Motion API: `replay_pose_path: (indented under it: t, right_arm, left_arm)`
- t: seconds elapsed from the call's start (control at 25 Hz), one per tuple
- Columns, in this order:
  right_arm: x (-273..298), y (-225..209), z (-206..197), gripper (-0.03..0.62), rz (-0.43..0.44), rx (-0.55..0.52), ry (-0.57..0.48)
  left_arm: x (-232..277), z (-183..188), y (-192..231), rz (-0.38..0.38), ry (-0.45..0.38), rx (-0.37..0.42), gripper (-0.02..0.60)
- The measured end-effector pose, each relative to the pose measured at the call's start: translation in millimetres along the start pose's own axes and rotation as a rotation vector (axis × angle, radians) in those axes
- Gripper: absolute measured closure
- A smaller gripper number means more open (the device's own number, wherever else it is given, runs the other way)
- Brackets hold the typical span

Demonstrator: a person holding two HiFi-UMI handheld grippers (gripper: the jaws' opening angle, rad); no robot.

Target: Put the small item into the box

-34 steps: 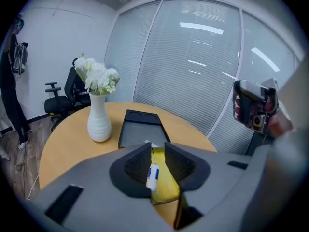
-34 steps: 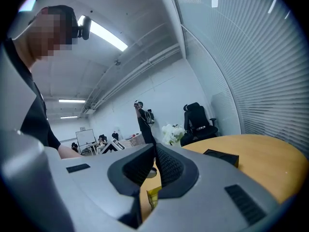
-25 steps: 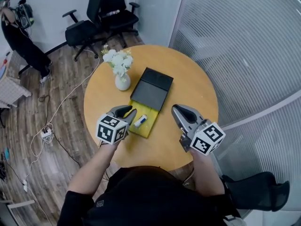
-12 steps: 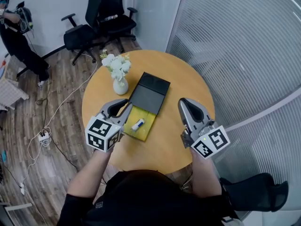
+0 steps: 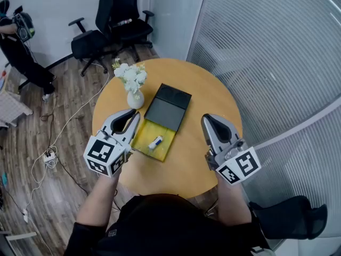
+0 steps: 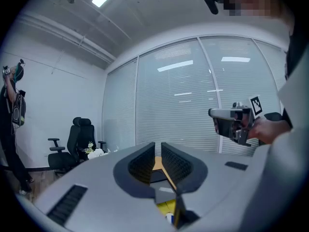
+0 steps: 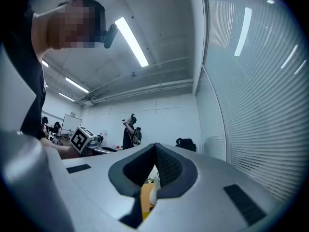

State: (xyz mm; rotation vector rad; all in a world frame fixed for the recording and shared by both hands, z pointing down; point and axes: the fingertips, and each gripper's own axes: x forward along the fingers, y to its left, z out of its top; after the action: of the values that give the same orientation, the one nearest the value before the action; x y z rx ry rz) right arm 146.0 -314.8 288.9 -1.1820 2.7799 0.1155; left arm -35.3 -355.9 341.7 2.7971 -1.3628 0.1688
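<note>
item [image 5: 156,142] sits in the box's [image 5: 169,110] pulled-out yellow tray at its 6 o'clock end, left tongs [image 5: 131,117] a slit apart and empty at 9, right tongs [image 5: 206,120] closed and empty at 3; risk: a one-handed shove on the tray skids the box toward the vase [image 5: 135,99] at 11 or jams the item under the lid.

A vase [image 5: 135,100] of white flowers [image 5: 129,74] is set upright on a round table [image 5: 213,97], near its far left edge; two black chairs [image 5: 125,15] are seen beyond; a cable [image 5: 69,121] is trailed across the wood floor [image 5: 32,132] to a power strip [image 5: 49,154].
</note>
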Motion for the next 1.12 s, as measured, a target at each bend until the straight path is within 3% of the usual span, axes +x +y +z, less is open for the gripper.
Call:
replay_pose_path:
  t: [0.48, 1.12]
  right_arm:
    - [-9.7, -2.1, -17.1, 0.559, -0.014, 0.041, 0.03]
    - [-5.2, -2.6, -25.6, 0.559, -0.011, 0.053, 0.044]
  left_arm:
    - [-7.7, -14.2, 4.2, 0.019, 0.021, -0.054, 0.535]
    - [-10.7, -18.3, 6.3, 0.025, 0.032, -0.06, 0.535]
